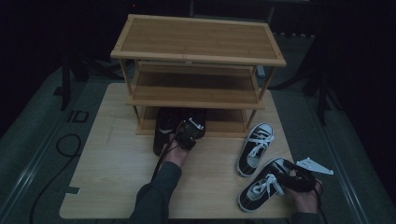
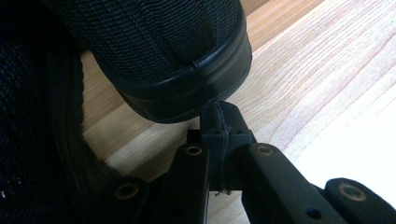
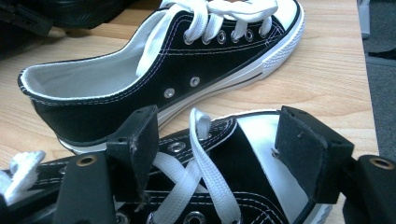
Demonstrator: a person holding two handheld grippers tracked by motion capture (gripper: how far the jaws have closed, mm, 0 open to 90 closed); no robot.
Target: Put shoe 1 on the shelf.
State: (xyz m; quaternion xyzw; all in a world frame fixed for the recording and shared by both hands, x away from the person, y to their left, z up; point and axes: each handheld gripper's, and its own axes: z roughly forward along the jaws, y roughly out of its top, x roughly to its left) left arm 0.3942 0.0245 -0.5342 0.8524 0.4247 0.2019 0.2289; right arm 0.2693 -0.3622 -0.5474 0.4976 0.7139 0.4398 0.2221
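The left gripper (image 1: 187, 135), jaws closed together and empty, touches the black shoe (image 1: 164, 128) at the rack's (image 1: 198, 56) bottom shelf. The right gripper (image 3: 224, 154) stands wide, straddling the near sneaker (image 1: 261, 184) on the table (image 1: 112, 177); the far sneaker (image 1: 254, 149) lies beside it.

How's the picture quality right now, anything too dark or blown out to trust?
High view: dim all over, the black shoe by the rack blends into shadow. Left gripper view: table glares white at lower right, shoe a close dark mass. Right gripper view: evenly lit, laces and sneaker sharp.
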